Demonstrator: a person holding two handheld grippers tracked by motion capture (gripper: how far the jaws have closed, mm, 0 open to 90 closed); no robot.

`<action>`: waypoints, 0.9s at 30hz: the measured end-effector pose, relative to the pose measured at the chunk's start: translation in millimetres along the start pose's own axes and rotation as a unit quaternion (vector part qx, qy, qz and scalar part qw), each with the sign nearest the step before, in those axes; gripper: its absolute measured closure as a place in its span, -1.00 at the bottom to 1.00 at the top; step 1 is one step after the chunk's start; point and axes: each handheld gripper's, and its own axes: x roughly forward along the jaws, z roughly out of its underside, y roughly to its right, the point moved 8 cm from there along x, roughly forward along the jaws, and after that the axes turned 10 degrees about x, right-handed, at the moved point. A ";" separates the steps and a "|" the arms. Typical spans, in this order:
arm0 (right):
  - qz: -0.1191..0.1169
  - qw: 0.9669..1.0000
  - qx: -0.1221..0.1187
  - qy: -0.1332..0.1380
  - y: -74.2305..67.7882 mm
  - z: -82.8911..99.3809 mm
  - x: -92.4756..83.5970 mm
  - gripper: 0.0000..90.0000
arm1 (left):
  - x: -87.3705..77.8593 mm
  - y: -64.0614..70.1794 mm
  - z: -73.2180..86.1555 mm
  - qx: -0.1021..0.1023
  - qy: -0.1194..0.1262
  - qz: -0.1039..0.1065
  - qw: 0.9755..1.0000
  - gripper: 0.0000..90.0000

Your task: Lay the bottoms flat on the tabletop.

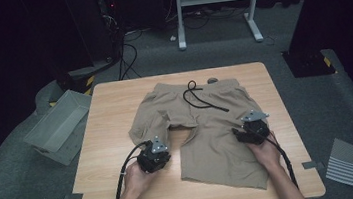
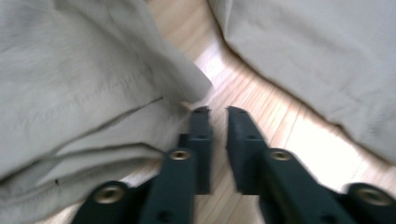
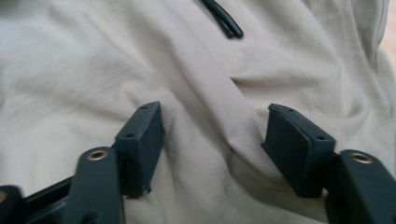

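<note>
Shorts (image 1: 203,126), one leg bunched up

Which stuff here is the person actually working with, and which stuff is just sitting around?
Being worked with:
- tan shorts spread on the table
- black drawstring on the shorts
- left gripper, by the folded leg
- right gripper, open over the fabric

Just sitting around:
- grey bin on the floor
- white stand behind the table
- striped sheet on the floor
</note>
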 end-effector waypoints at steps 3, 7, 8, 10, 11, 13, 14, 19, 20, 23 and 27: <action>-0.004 1.000 0.028 -0.008 7.8 -0.2 0.9 -0.26 | -8.7 -10.3 -7.7 -0.027 0.045 -0.025 0.998 0.34; 0.010 1.000 0.019 0.013 -2.9 -3.0 -10.7 -0.11 | -16.9 -34.5 -7.9 -0.097 0.082 -0.062 0.990 0.13; -0.001 0.999 0.024 0.024 -8.0 -5.0 -15.7 -0.10 | -17.3 -41.6 -5.7 -0.114 0.082 -0.075 0.987 0.09; -0.027 0.999 0.026 0.035 -19.2 -8.7 -23.8 -0.07 | -15.1 -56.2 0.3 -0.146 0.075 -0.105 0.981 0.06; -0.041 0.998 0.025 0.034 -25.6 -9.0 -25.6 -0.07 | -12.4 -62.9 3.9 -0.159 0.067 -0.116 0.978 0.05; -0.055 0.998 0.009 0.017 -37.9 -4.9 -23.8 -0.07 | -3.1 -72.7 9.7 -0.175 0.045 -0.126 0.975 0.05; -0.058 0.998 -0.001 0.009 -43.3 -1.8 -21.1 -0.06 | 1.9 -75.8 11.3 -0.176 0.034 -0.128 0.975 0.07; -0.059 0.998 -0.007 -0.006 -46.1 7.2 -3.5 -0.04 | 23.0 -85.3 5.9 -0.150 -0.005 -0.131 0.980 0.37; -0.053 0.999 -0.007 -0.004 -42.3 5.1 -1.4 -0.04 | 25.5 -88.5 3.1 -0.152 -0.004 -0.130 0.980 0.45; -0.044 0.999 0.006 -0.005 -29.1 -1.6 5.3 -0.06 | 29.8 -98.9 -1.7 -0.157 -0.016 -0.124 0.980 0.80; -0.028 0.999 0.025 -0.003 -14.9 -6.2 9.6 -0.05 | 16.7 -91.8 -8.6 -0.138 0.002 -0.126 0.982 0.95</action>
